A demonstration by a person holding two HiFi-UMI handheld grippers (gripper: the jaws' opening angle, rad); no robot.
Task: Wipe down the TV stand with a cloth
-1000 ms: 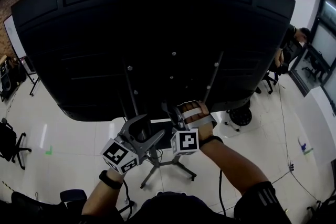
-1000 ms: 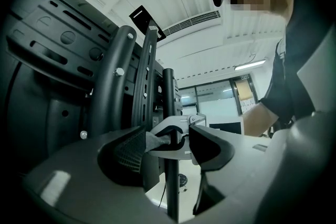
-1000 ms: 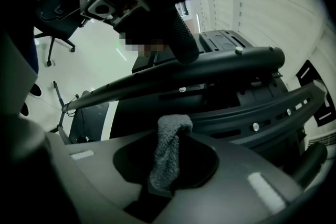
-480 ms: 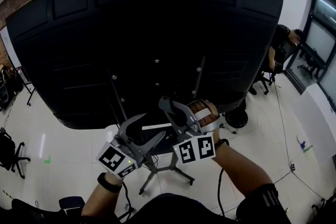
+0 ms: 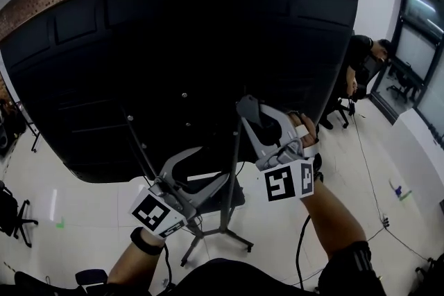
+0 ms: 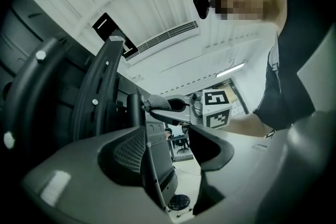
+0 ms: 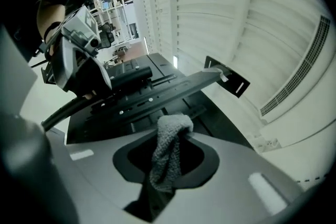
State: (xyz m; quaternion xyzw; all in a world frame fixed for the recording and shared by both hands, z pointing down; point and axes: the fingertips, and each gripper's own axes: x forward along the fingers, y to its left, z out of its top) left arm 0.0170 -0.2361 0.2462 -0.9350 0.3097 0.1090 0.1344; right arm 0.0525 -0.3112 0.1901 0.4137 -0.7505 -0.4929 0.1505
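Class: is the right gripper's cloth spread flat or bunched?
Bunched: the grey cloth hangs as a narrow wad pinched in the right gripper.

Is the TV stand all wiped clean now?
Not yet, I think. Done: the grey cloth is already picked up, but no part looks cleaner than the rest, so I can't tell what's wiped. In hand: the right hand-held gripper pinches the cloth up by the TV stand upright. The left hand-held gripper is open and empty. Left: probably the lower pole and legs.

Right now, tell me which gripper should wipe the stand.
Right. The right gripper is shut on the cloth, close beside the post; the left gripper is open, holding no cloth.
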